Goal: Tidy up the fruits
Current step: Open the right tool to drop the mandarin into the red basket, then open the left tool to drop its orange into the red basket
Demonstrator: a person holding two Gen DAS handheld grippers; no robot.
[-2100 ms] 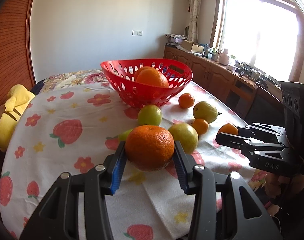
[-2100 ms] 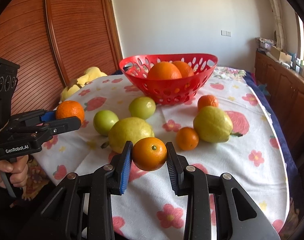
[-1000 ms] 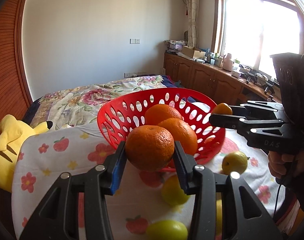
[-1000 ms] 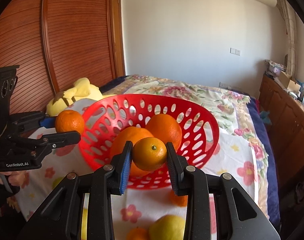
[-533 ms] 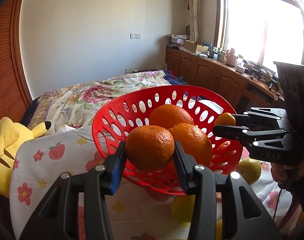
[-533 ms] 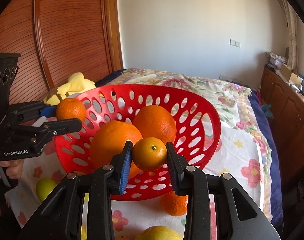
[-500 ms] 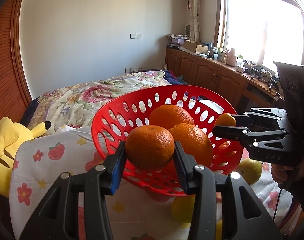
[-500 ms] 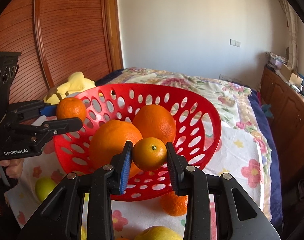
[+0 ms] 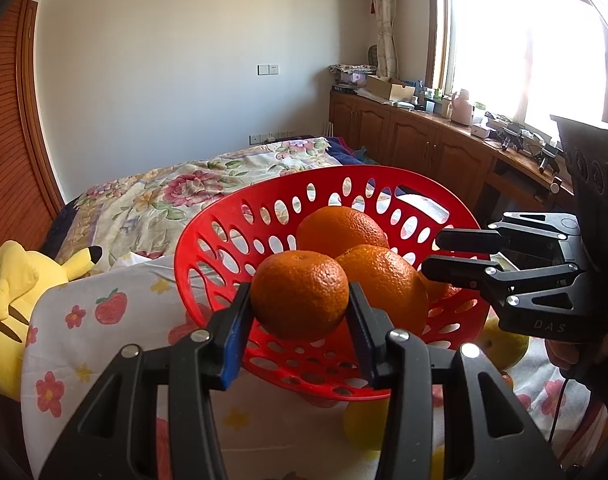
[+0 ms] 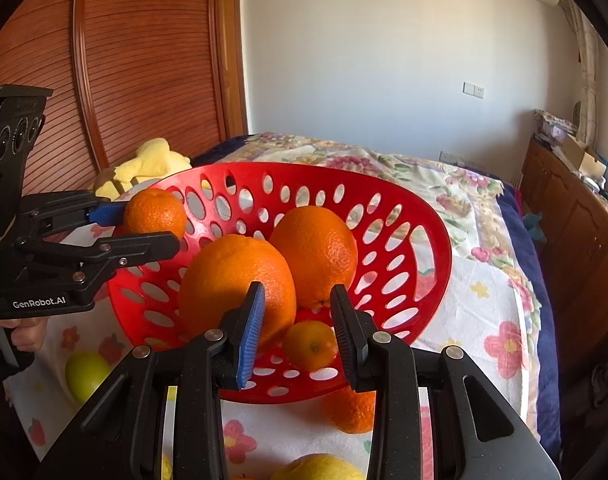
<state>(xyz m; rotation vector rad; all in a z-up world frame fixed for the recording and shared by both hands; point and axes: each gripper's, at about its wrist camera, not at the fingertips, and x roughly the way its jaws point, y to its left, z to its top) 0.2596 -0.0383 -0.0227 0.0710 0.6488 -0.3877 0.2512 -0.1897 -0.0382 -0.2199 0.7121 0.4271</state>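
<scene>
Both grippers hovered at a red perforated basket (image 9: 231, 236) on a table draped in a flower-and-strawberry cloth (image 9: 87, 320). Left gripper (image 9: 299, 314) was clamped around a mandarin (image 9: 299, 294), held above the basket's near-left rim. Right gripper (image 10: 297, 326) had its jaws parted with nothing between them; a small mandarin (image 10: 310, 344) lay just below and apart from them, inside the basket beside two large oranges (image 10: 235, 280). Green and yellow fruits (image 10: 85, 372) rested on the cloth near the basket, and another mandarin (image 10: 350, 408) lay just beneath its rim. A yellow plush toy (image 9: 19, 280) lay at the left table edge.
</scene>
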